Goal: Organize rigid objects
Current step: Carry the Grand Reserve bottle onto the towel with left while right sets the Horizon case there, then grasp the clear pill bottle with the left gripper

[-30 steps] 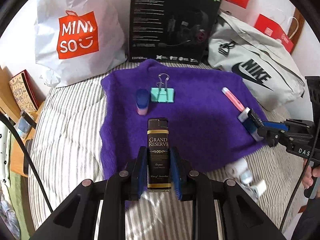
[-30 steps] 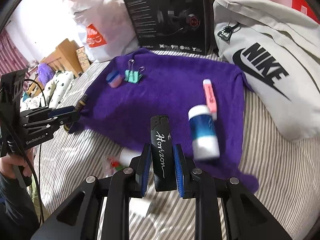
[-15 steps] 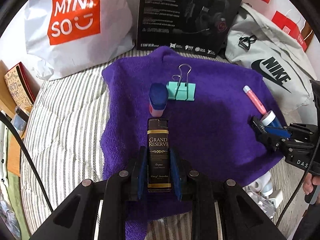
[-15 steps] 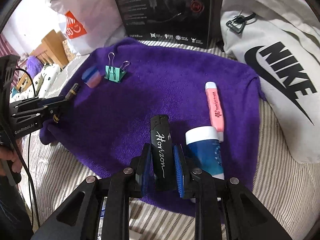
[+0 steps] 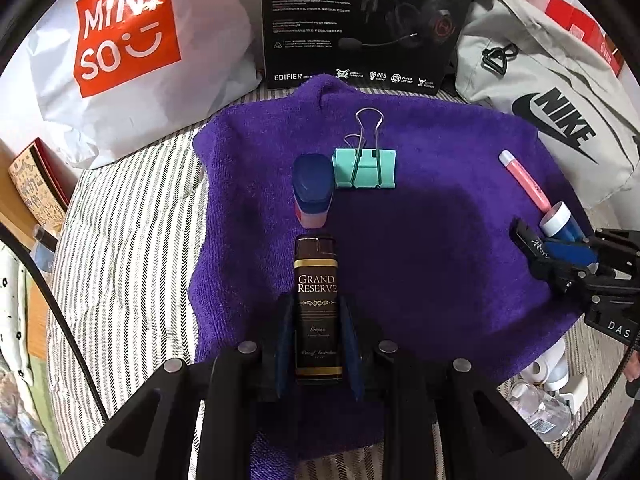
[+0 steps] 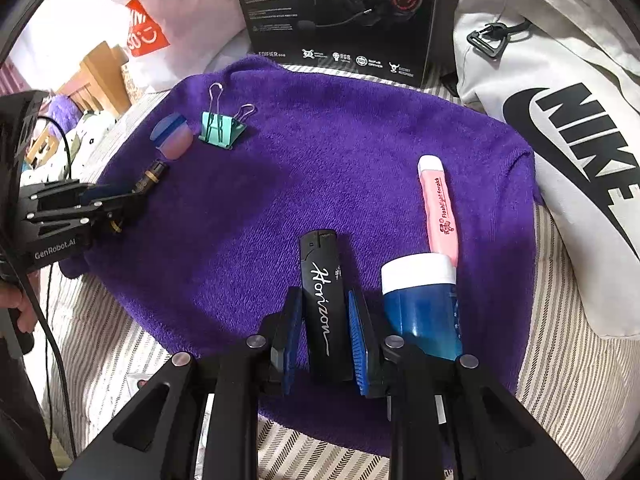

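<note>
Left tongs (image 5: 318,344) clamp the Grand Reserve lighter (image 5: 316,308), right tongs (image 6: 326,336) the Horizon lighter (image 6: 325,304): lower each flat onto the purple towel (image 6: 320,152), clear of neighbours, before releasing.

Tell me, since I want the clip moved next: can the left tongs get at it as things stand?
Probably not yet. The left tongs are shut on a lighter, so they would have to set it down first. The clip itself lies uncovered on the towel.
</note>
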